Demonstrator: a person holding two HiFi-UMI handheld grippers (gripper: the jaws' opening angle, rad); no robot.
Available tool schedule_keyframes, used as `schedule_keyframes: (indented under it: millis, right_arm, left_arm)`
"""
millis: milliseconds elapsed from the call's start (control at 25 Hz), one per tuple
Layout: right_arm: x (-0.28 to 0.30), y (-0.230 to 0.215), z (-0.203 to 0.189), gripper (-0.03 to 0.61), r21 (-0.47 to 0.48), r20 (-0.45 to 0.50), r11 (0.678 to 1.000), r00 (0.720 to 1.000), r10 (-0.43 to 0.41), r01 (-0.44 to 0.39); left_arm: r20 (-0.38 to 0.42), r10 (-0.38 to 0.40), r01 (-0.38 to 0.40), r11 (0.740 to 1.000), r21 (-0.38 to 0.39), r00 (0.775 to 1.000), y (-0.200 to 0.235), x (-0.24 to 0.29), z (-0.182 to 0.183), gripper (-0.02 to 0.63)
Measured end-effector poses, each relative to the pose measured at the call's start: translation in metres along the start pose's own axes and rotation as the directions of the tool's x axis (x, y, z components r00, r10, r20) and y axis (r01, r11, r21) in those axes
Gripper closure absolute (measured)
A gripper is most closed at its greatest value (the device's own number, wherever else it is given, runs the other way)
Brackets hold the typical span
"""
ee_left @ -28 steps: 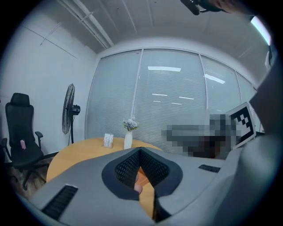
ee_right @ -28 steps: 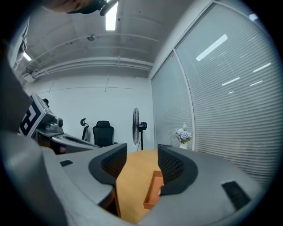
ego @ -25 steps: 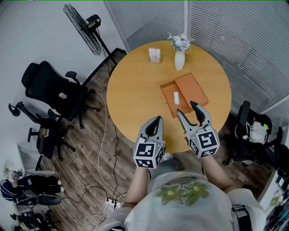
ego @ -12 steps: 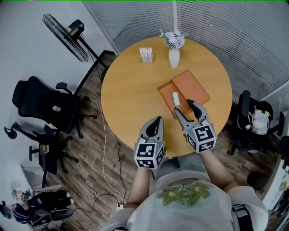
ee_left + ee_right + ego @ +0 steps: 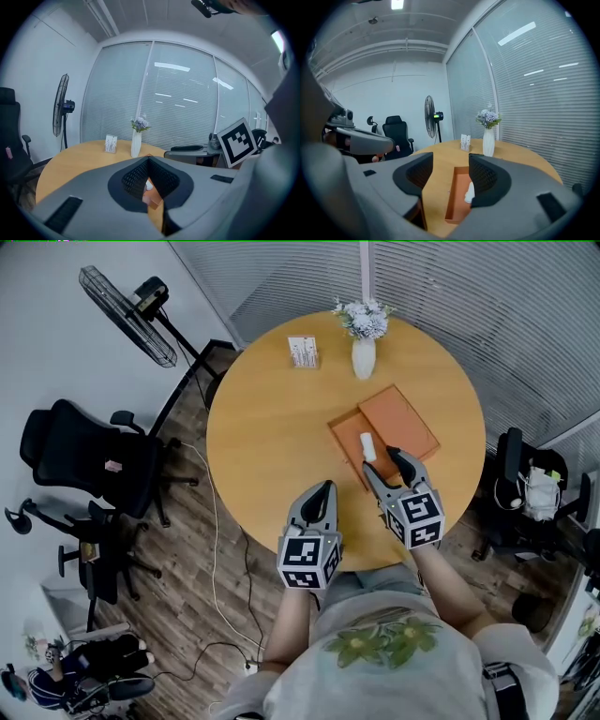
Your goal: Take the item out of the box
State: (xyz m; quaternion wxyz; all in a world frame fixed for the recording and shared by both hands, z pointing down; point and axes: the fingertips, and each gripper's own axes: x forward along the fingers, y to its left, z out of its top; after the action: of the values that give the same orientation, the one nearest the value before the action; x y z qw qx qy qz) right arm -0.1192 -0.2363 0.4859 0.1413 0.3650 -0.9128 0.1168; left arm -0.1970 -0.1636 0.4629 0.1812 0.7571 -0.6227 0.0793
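An open orange box lies on the round wooden table, its lid flat beside it on the right. A small white item lies in the box tray. My right gripper is open, its tips over the near end of the tray, right by the item. In the right gripper view the tray shows between the jaws of that gripper, and the white item is half hidden by the right jaw. My left gripper is shut and empty at the table's near edge.
A white vase of flowers and a small card stand stand at the table's far side. Black office chairs and a floor fan are on the left. Another chair is on the right, and a cable runs over the floor.
My right gripper has moved forward, from short of the box to over the tray's near end by the white item. The left gripper has stayed put.
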Motion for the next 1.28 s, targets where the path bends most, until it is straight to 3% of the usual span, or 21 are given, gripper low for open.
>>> schedule_keyframes:
  millis: [840,1280]
  right_arm:
    - [0.070,-0.034,-0.063,0.344,0.064,-0.159,0.997,0.987,-0.035,0.046]
    - [0.108,-0.053,-0.103,0.344,0.070,-0.280,0.995,0.959,-0.047,0.069]
  left_arm:
    - [-0.094,-0.032,0.029,0.999,-0.026,0.995,0.034,0.062,-0.029,0.612]
    - [-0.144,-0.022,0.015,0.999,-0.044,0.989,0.055,0.102,-0.051,0.612]
